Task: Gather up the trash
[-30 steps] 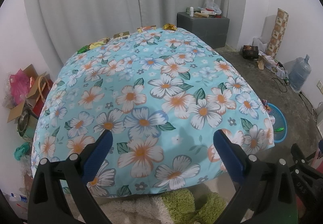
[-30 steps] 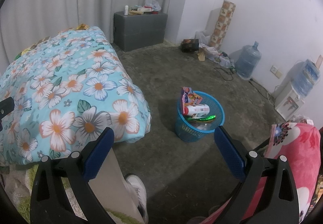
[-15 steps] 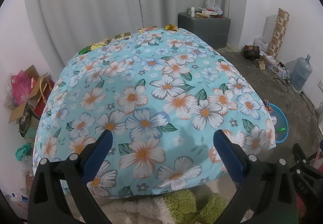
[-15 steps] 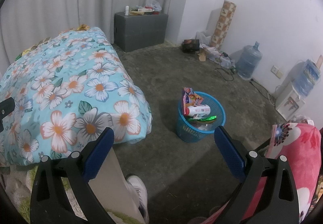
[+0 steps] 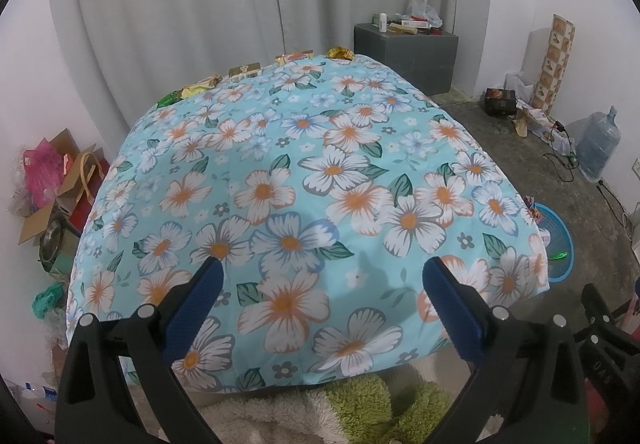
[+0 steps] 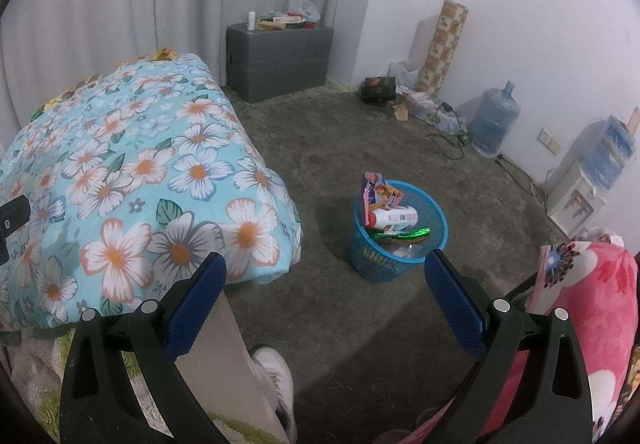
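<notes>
My left gripper is open and empty above the near end of a bed with a blue floral cover. Several wrappers lie along the bed's far edge: a green one, a yellow one, a small box, an orange pack and a gold one. My right gripper is open and empty over the floor. A blue mesh basket stands on the floor beside the bed, holding a white bottle and wrappers.
A grey box with clutter stands by the curtain. A water jug, cables and a patterned roll line the right wall. A pink blanket is at right. Cardboard and bags sit left of the bed. A shoe is below.
Both views shifted slightly; the left gripper has drawn back a little from the bed. Nothing was taken hold of or let go.
</notes>
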Motion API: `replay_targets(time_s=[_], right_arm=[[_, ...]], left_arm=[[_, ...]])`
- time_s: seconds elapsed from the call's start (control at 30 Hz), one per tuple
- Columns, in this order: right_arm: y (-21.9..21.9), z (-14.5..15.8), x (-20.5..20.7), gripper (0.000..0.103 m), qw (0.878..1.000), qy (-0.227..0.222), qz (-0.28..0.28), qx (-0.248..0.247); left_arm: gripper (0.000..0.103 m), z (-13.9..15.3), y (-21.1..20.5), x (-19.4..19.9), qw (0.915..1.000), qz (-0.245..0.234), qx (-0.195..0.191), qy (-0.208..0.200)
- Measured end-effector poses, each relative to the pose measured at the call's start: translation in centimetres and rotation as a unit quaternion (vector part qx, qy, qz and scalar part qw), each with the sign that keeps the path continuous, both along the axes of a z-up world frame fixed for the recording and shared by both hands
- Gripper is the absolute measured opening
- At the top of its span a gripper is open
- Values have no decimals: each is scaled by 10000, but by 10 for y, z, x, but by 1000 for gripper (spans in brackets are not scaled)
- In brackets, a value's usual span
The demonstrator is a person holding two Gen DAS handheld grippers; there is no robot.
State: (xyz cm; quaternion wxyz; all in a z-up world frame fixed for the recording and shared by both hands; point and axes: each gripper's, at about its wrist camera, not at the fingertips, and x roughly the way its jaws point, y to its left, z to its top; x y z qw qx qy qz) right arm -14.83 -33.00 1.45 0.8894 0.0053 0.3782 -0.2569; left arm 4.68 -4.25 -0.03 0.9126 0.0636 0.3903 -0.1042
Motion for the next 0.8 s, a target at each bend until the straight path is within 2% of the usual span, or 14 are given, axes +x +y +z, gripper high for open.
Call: replay_targets(time_s=[0.8], right_arm=[[0,0,-1,95,10000,-10,-7,11]], left_arm=[[98,-1,3,2,10000,5,22,-4]])
